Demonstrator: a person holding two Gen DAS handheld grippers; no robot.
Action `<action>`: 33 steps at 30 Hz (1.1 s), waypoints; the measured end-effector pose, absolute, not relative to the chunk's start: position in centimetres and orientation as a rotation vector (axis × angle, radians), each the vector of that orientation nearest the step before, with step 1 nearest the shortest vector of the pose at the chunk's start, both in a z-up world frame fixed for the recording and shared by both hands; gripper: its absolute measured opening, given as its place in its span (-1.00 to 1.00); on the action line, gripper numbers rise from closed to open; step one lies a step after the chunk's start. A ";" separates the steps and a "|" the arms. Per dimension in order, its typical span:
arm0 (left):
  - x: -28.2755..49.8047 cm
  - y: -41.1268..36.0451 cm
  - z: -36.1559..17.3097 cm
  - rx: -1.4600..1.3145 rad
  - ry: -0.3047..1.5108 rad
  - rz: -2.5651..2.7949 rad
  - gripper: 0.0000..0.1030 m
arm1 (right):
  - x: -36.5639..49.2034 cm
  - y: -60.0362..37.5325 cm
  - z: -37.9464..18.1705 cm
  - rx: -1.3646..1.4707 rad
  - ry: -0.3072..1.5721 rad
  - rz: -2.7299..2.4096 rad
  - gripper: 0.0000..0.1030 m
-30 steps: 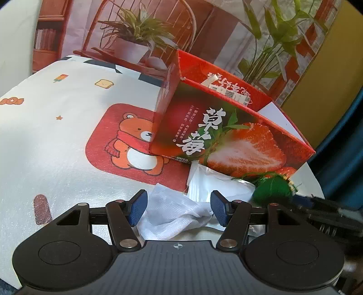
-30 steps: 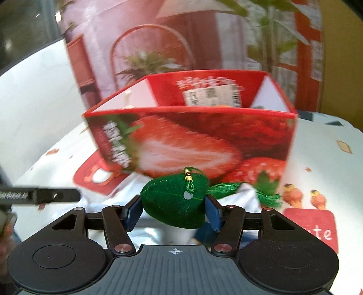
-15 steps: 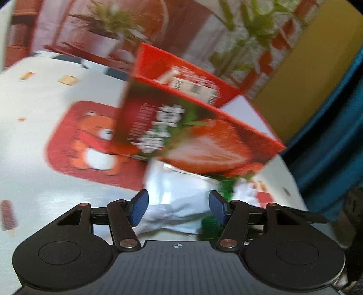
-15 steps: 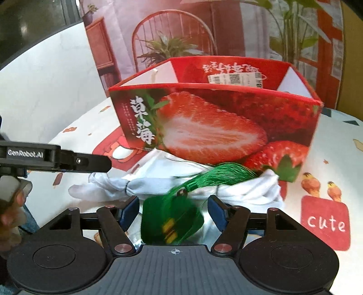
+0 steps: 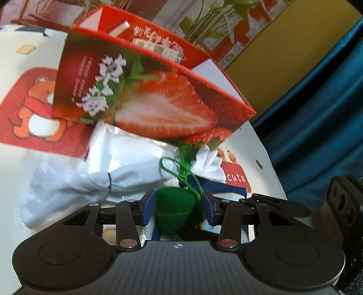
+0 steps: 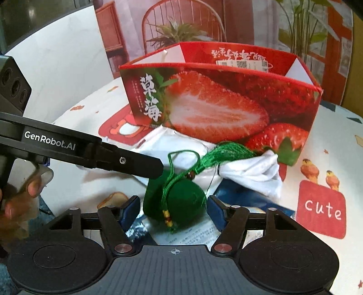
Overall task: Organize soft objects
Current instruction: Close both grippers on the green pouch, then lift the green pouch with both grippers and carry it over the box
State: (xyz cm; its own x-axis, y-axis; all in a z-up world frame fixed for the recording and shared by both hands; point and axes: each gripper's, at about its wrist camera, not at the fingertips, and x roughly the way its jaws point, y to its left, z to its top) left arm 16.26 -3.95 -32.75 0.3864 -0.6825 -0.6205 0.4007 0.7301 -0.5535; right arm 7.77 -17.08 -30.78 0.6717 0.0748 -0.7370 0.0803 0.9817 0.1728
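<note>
Items before my tool, not for sorting. The tablecloth is white with cartoon prints: a bear on a red panel at my left, a slice of toast beyond it, a red "cute" patch at my right, and two small birds just above that patch. A printed sheet lies on the cloth beside a blue booklet. Behind stands a backdrop picturing a chair and a potted plant; a yellow wall and a blue curtain lie to its right.

The left gripper, its jaws just closing, brackets a green pouch lying before the strawberry box.
</note>
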 end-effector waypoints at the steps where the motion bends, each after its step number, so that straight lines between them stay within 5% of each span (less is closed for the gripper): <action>1: 16.3 -4.1 -32.9 -0.344 0.956 -0.709 -0.09 | 7.7 -17.1 -30.9 0.195 0.837 -0.003 0.10; 7: 16.6 -4.0 -33.8 -0.387 0.975 -0.727 -0.07 | 7.7 -17.2 -31.1 0.201 0.838 -0.001 -0.13; 20: 17.0 -3.3 -35.4 -0.488 0.997 -0.696 -0.01 | 8.0 -16.8 -31.6 0.190 0.828 -0.013 -0.18; 33: 16.9 -2.0 -28.5 -0.502 0.803 -0.692 -0.07 | 7.9 -16.3 -27.8 0.134 0.662 -0.012 -0.21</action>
State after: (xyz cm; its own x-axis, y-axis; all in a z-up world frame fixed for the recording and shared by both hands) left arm 16.86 -2.02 -28.49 0.4996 -0.7232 -0.4768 0.3641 0.6748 -0.6420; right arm 7.94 -16.28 -27.80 0.7891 0.0315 -0.6134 0.0537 0.9913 0.1200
